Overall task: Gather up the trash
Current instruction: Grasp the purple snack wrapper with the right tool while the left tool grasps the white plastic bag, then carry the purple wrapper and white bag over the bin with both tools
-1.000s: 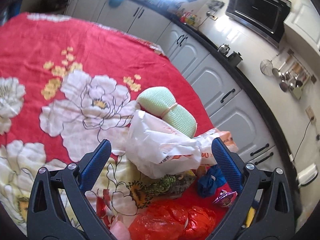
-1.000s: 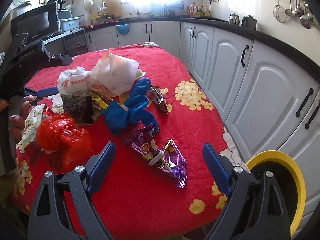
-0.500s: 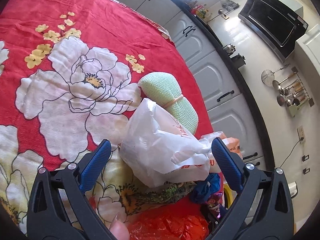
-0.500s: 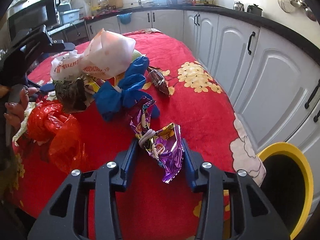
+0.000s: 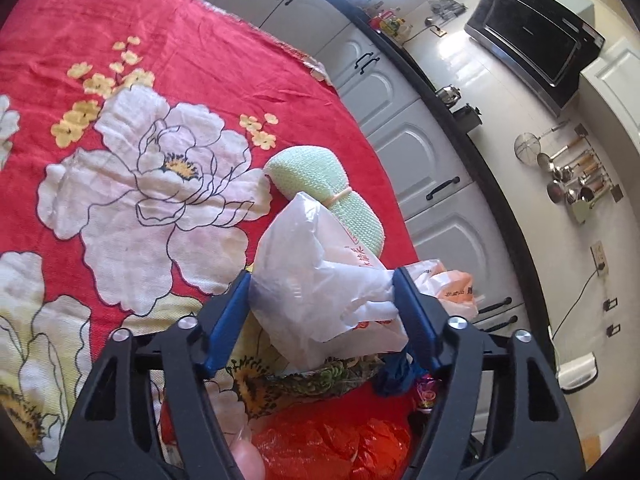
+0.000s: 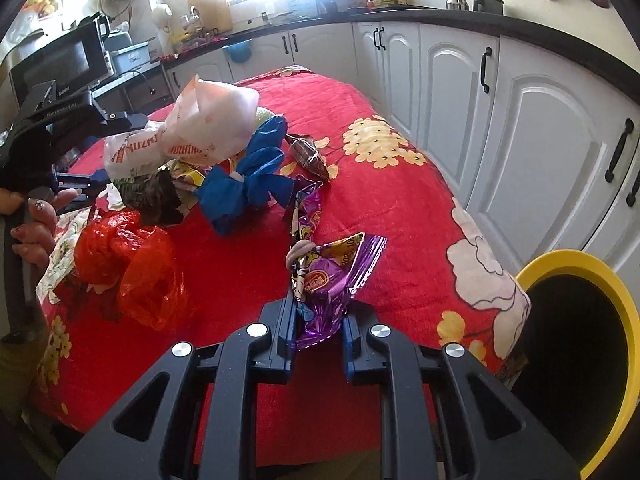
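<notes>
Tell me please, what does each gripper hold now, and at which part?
The right gripper pinches the purple snack wrapper at its near end. The left gripper closes on the white plastic bag across its crumpled middle.

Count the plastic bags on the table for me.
2 that I can tell: a white printed bag between the left gripper's jaws, and a crumpled red bag at the table's near left edge. More may be hidden in the pile.

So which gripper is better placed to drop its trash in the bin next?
Right. The right gripper is shut on the purple wrapper, with the yellow bin open just beside it. The left gripper only closes around the white bag, farther from the bin.
</notes>
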